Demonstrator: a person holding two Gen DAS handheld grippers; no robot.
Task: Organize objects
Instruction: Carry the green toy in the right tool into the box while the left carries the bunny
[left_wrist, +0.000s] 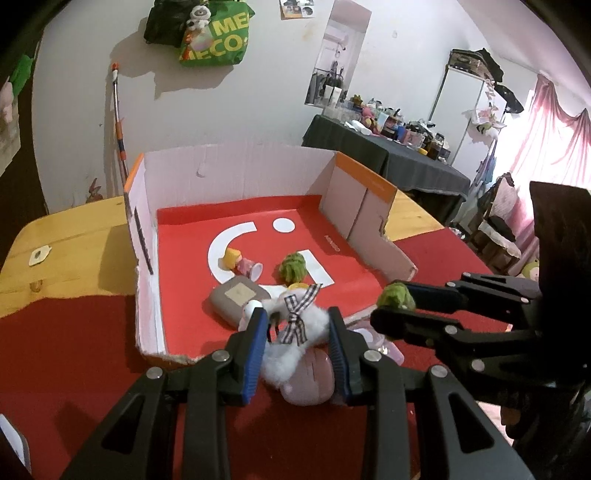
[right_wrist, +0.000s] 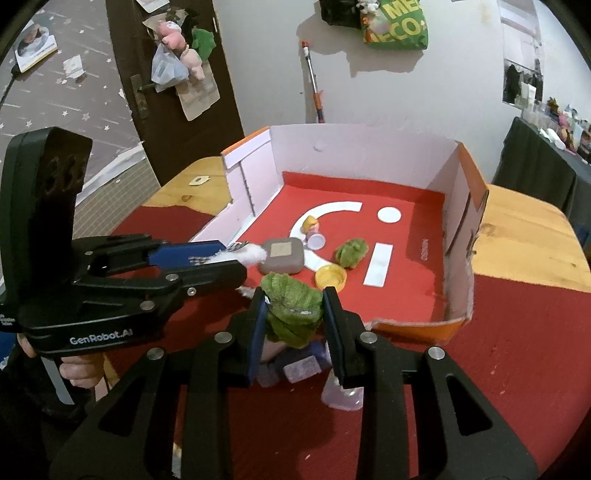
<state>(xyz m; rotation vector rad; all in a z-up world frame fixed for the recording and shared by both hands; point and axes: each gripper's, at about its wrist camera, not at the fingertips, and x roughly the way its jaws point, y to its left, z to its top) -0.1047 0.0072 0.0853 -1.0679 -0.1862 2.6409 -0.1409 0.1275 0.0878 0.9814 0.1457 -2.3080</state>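
Setting: white-walled room, green shopping bag (left_wrist: 216, 35) hung high on the wall, dark door (right_wrist: 173, 85) with small plush toys hung on it. Wooden table (left_wrist: 70, 236), near part covered by red cloth (left_wrist: 74, 350). On it, open cardboard box (left_wrist: 236, 173), white walls, orange edges, red floor with white markings, near side cut low.

Item one: white fluffy plush toy (left_wrist: 291, 332) with black-and-white checked ribbon. Long axis along the fingers, pointing away toward the box, hanging over its near edge. Clamped between the blue pads of the left gripper (left_wrist: 297, 345), jaws narrowed onto it.

Item two: green lettuce-like plush (right_wrist: 293, 308), crinkled and leafy, roughly upright, no clear long axis. Pinched between the pads of the right gripper (right_wrist: 295, 317), jaws narrowed, just short of the box's near edge.

Inside box: grey rounded-square case (right_wrist: 282, 256) with tan patch; small blonde doll figure (left_wrist: 240, 262) lying on its side; second green plush (right_wrist: 351, 251); yellow lid (right_wrist: 330, 277).

On cloth below the grippers: pink plush (left_wrist: 310, 380), purple block (right_wrist: 303, 369), pale pink cup (right_wrist: 341, 397). Hand (right_wrist: 79, 373) on left gripper's handle.
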